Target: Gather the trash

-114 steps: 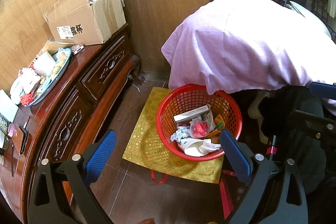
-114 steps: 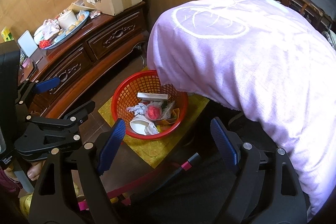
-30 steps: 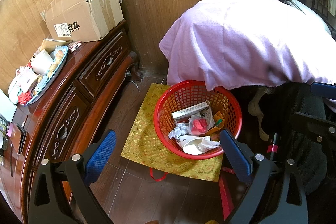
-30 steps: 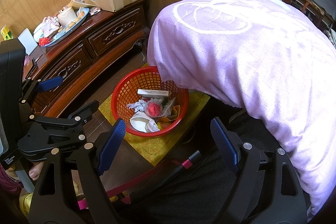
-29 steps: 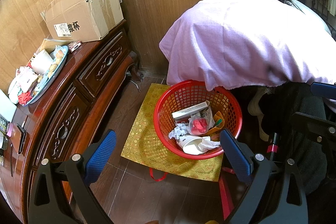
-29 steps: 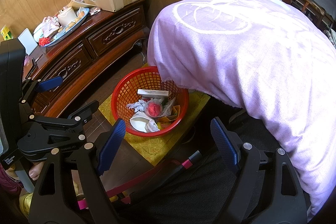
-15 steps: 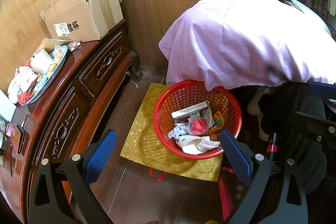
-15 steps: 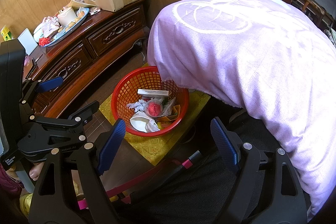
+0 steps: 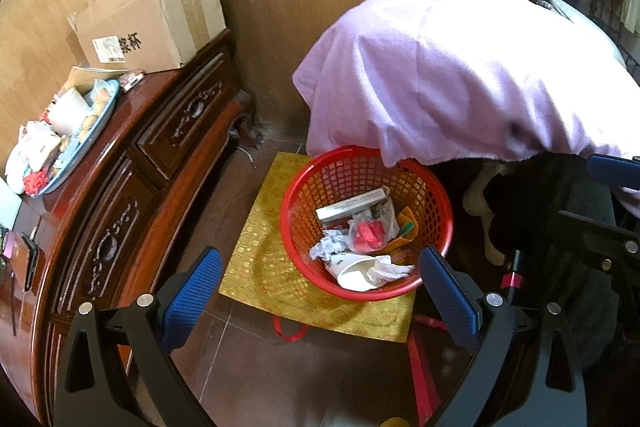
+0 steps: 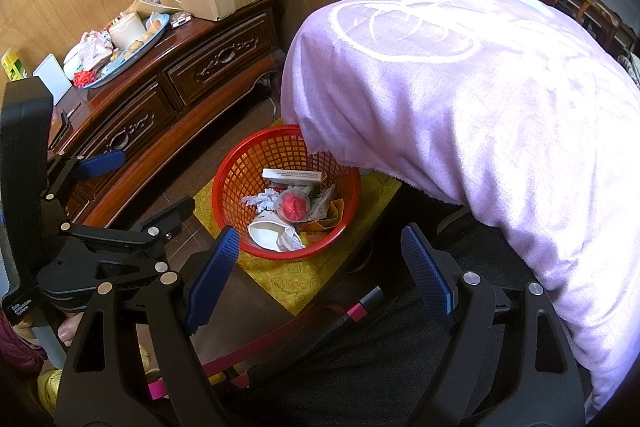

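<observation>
Both grippers up high, well apart from the trash, looking down. Left gripper (image 9: pixel 320 287) spread wide, nothing btwn the blue pads. Right gripper (image 10: pixel 320 267) same: spread, empty.

Red basket (image 9: pixel 294 195) on floor, sitting on a yellow cloth (image 9: pixel 256 259), at approx 12 o'clock from left gripper's fingertips, 11–12 o'clock from right's. Inside: flat white box (image 9: pixel 352 207) toward far side, red wad in clear wrap (image 9: pixel 368 233) mid, crumpled paper (image 9: pixel 330 247) at its 9 o'clock, paper cup w/ tissue (image 9: pixel 360 273) at near rim. Purple blanket (image 9: pixel 440 67) draped over something bulky, hem hanging over basket's far rim at 1–2 o'clock.

Wooden sideboard (image 9: pixel 120 195) at 9–10 o'clock, w/ cardboard box (image 9: pixel 152 23) and a cluttered tray (image 9: pixel 76 131); poss. more trash there, can't tell.

Judging risks:
- Lifting basket by rim w/ one gripper: likely tilt, light paper and cup spill out. Mesh wall thin, could flex and slip from pads.
- Blanket hem over far rim: could snag or drag when basket moves, or hide part of rim on approach.
- Cloth under basket may slide on tile if basket pushed rather than lifted.
- Grippers near each other on descent: left one sits at right view's 9 o'clock, collision poss. if both go for same rim.
</observation>
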Demonstrator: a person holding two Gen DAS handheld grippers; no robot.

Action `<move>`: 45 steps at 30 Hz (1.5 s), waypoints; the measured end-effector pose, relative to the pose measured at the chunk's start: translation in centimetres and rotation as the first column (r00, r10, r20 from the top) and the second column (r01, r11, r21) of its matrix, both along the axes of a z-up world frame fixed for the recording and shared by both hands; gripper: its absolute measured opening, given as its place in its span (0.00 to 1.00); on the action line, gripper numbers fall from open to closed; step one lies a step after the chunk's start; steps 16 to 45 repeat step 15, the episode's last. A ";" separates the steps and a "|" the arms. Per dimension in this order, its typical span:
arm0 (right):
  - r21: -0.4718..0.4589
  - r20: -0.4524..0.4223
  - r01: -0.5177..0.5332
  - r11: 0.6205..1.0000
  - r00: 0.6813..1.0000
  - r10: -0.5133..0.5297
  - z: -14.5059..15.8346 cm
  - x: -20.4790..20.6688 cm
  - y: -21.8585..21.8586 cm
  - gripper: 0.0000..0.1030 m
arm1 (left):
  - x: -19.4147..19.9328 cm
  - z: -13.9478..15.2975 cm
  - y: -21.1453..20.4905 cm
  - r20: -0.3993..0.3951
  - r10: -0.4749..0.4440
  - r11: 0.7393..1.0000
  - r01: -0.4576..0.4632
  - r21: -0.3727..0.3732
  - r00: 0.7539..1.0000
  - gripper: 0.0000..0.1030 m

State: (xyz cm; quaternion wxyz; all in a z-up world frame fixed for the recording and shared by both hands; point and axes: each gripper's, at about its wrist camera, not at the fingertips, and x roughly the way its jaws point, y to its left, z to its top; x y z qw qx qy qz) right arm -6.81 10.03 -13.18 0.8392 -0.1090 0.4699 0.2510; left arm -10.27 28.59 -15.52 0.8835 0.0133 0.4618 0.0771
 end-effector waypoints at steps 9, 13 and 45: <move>0.002 0.004 0.001 1.000 1.000 -0.001 0.0 -0.3 -0.1 0.78 | 0.2 0.5 -0.1 0.012 -0.017 1.000 0.017 0.020 1.000 0.94; 0.002 0.003 0.000 1.000 1.000 0.000 0.0 0.1 -0.1 0.78 | 0.5 0.1 0.5 -0.018 0.001 1.000 -0.001 -0.011 1.000 0.94; 0.002 0.003 0.000 1.000 1.000 0.000 0.0 0.1 -0.1 0.78 | 0.6 0.1 0.7 -0.022 0.007 1.000 -0.007 -0.008 1.000 0.94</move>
